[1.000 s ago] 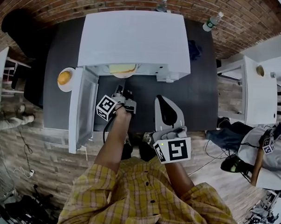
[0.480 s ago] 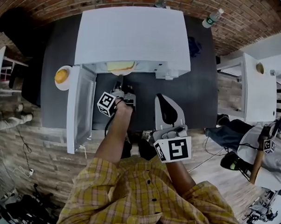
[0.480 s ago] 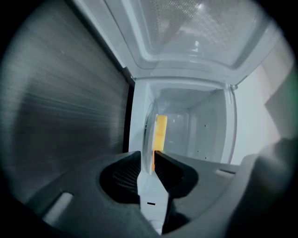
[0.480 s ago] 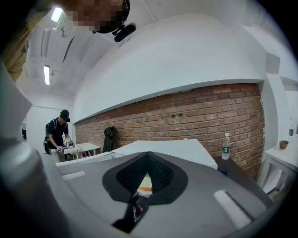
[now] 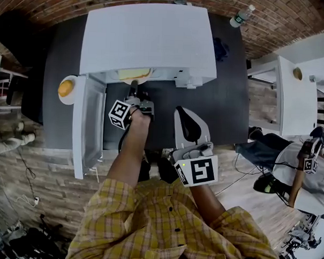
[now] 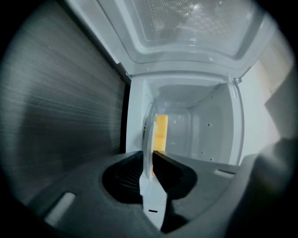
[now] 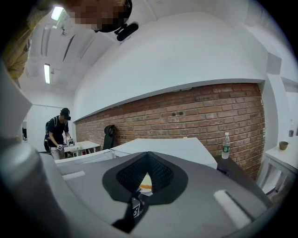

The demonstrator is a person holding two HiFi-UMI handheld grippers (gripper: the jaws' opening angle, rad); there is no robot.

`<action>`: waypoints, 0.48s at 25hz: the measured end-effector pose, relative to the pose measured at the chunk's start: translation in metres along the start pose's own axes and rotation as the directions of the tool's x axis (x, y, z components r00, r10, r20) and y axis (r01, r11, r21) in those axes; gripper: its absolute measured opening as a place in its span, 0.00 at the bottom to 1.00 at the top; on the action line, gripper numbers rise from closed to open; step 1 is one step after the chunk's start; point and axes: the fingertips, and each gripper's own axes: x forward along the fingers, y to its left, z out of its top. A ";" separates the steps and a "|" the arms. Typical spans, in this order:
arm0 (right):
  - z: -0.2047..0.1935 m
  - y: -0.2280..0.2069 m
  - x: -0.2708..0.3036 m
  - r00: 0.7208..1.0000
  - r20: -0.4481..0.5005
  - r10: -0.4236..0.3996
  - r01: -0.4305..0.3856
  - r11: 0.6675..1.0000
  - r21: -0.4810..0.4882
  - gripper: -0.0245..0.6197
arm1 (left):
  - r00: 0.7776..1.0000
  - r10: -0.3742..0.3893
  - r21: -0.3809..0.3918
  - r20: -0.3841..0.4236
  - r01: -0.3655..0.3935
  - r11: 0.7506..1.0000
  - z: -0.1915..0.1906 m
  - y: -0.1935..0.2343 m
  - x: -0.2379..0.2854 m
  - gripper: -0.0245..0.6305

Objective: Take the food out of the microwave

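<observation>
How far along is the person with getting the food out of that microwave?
Done: the door of the microwave hangs open. In hand: the left gripper is clamped on the rim of the plate carrying the yellow food, which sits at the opening, not yet out. Left: draw the plate clear and set it on the table. The right gripper is shut, empty and held back.

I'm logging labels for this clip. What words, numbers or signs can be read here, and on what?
Nothing reads as clear text.
Left cube, on the left gripper: black-and-white square markers, no letters.
Right cube, on the right gripper: likewise.
Water bottle label: too small to read.
Small mark at the right gripper's jaw base: too blurred to read.
</observation>
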 end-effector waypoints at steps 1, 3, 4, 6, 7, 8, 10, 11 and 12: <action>-0.001 0.001 0.000 1.000 -0.003 0.002 -0.002 1.000 0.000 0.04 | 1.000 -0.001 -0.001 0.005 0.001 1.000 0.002 0.000 0.001 0.13; -0.004 -0.001 -0.001 1.000 -0.012 0.001 -0.001 1.000 -0.002 0.05 | 1.000 -0.002 -0.006 0.012 0.002 1.000 0.002 0.000 0.002 0.13; -0.004 -0.002 -0.003 1.000 -0.015 -0.002 0.002 1.000 -0.004 0.05 | 1.000 -0.004 -0.006 0.011 0.004 1.000 0.001 -0.001 0.004 0.13; -0.006 -0.004 -0.005 1.000 -0.019 -0.008 0.008 1.000 -0.006 0.04 | 1.000 -0.001 0.010 0.007 0.001 1.000 0.000 -0.003 0.006 0.09; -0.006 -0.005 -0.006 1.000 -0.019 -0.010 0.010 1.000 -0.006 0.05 | 1.000 0.003 0.023 0.007 -0.004 1.000 0.000 -0.004 0.007 0.06; -0.006 -0.006 -0.007 1.000 -0.019 -0.012 0.012 1.000 -0.006 0.04 | 1.000 0.008 0.032 0.008 -0.009 0.999 0.001 -0.005 0.007 0.06; -0.005 -0.008 -0.009 1.000 -0.017 -0.019 0.019 1.000 -0.006 0.04 | 1.000 0.016 0.044 0.007 -0.017 0.999 0.001 -0.006 0.006 0.06; -0.004 -0.010 -0.009 1.000 -0.015 -0.023 0.023 1.000 -0.008 0.04 | 1.000 0.020 0.051 0.005 -0.020 0.999 0.000 -0.006 0.005 0.06; -0.004 -0.011 -0.009 1.000 -0.013 -0.027 0.027 1.000 -0.009 0.05 | 1.000 0.022 0.056 0.002 -0.022 0.998 0.000 -0.007 0.004 0.05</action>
